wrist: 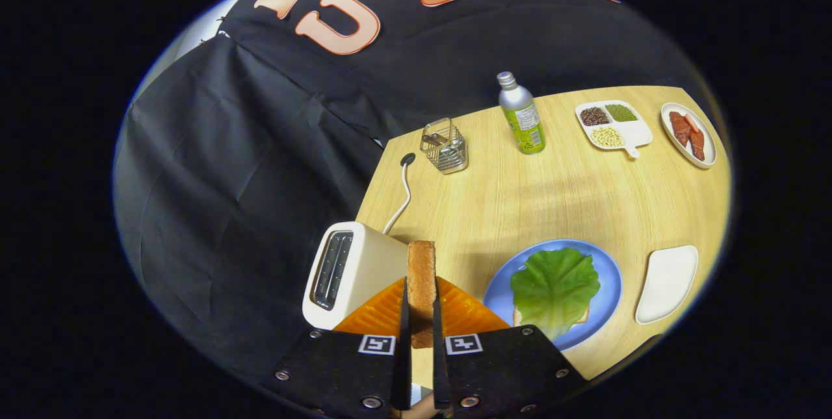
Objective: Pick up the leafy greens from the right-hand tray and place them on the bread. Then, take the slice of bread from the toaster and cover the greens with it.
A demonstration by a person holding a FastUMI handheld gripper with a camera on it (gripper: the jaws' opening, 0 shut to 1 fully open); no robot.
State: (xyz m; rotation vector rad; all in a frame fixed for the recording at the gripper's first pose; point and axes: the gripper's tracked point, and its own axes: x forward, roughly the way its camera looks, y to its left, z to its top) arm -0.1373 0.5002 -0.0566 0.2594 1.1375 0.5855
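Toasted bread (421,289) stood on edge between our gripper (421,315) fingers, both pressed against its faces. Just left of it sat the toaster (351,273), its cord running to a hole in the table (552,198). Right of the fingers, greens (554,286) lay over a bread slice on the blue plate (604,276), with a white tray (667,282) beside it. Farther off we saw a wire basket (445,145), a bottle (521,115), a divided dish (612,124) and a plate of meat (688,134).
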